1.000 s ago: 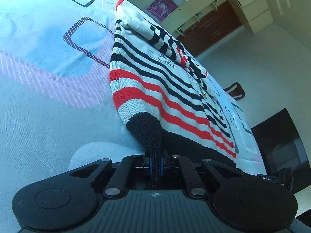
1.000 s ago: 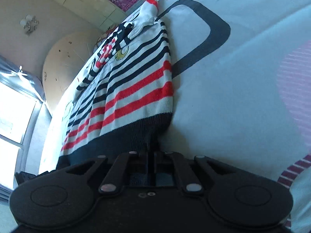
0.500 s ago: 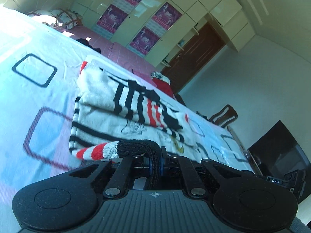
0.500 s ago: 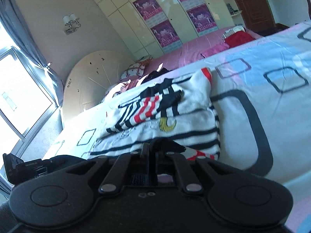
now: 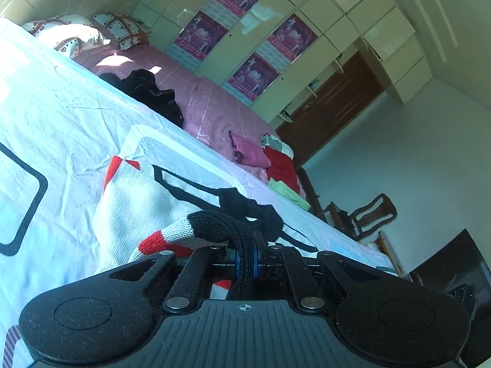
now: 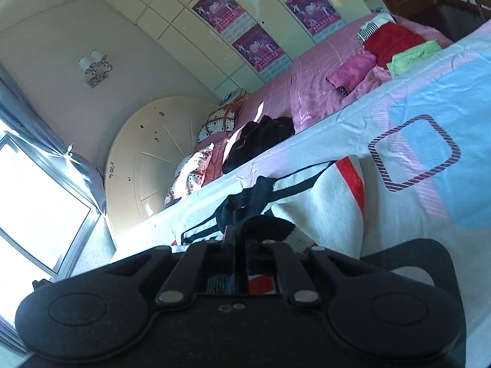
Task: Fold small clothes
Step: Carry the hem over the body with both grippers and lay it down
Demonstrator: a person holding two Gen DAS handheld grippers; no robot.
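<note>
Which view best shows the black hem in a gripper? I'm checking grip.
Left wrist: the hem runs visibly between the left gripper. Right wrist shows the right gripper shut on it, but shadowed.

I see cream wardrobe doors (image 5: 276, 24) with purple posters (image 6: 214, 9) along the back wall, a brown door (image 5: 331, 104) beside them, a round cream headboard (image 6: 147, 141), a wall lamp (image 6: 95, 67), a bright window (image 6: 36, 202) and a dark wooden chair (image 5: 368, 217) on the pale floor.
</note>
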